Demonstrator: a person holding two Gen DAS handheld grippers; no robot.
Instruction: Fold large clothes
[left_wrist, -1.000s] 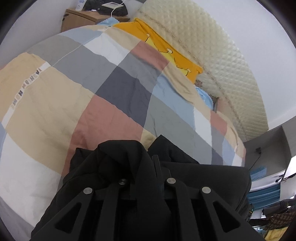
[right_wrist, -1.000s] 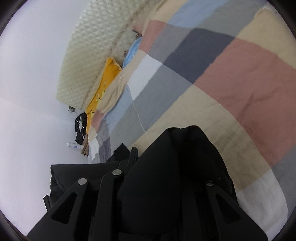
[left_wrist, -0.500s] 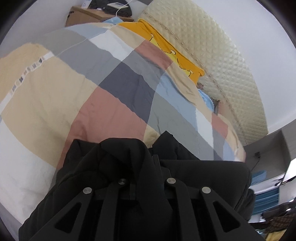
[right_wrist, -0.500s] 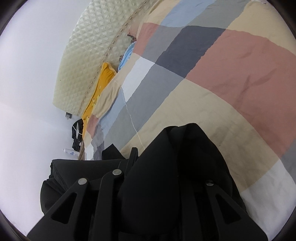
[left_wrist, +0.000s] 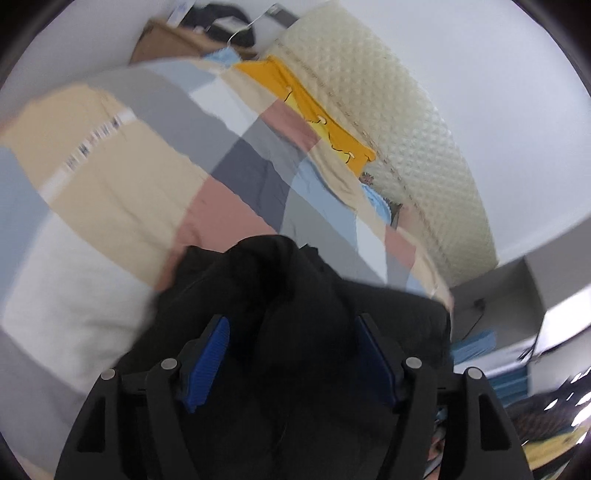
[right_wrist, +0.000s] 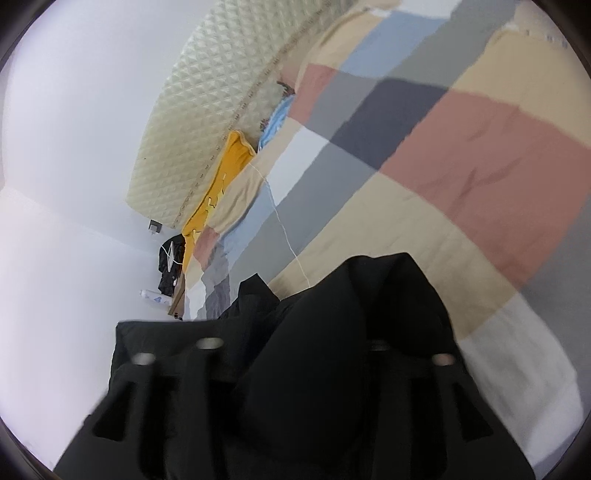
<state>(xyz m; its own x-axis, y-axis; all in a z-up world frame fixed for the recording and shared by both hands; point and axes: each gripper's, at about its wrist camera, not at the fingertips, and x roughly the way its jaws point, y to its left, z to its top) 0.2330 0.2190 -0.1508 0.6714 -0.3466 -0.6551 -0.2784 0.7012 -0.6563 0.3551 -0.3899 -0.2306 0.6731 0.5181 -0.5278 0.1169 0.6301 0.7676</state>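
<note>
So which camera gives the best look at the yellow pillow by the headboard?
The left wrist view: the yellow pillow lies broadside there, its printed outlines visible against the quilted headboard. The right wrist view shows it only as a narrow edge-on strip.

a bed under a patchwork quilt of beige, pink, grey and blue squares carries a crumpled black garment and a yellow pillow by the headboard.
</note>
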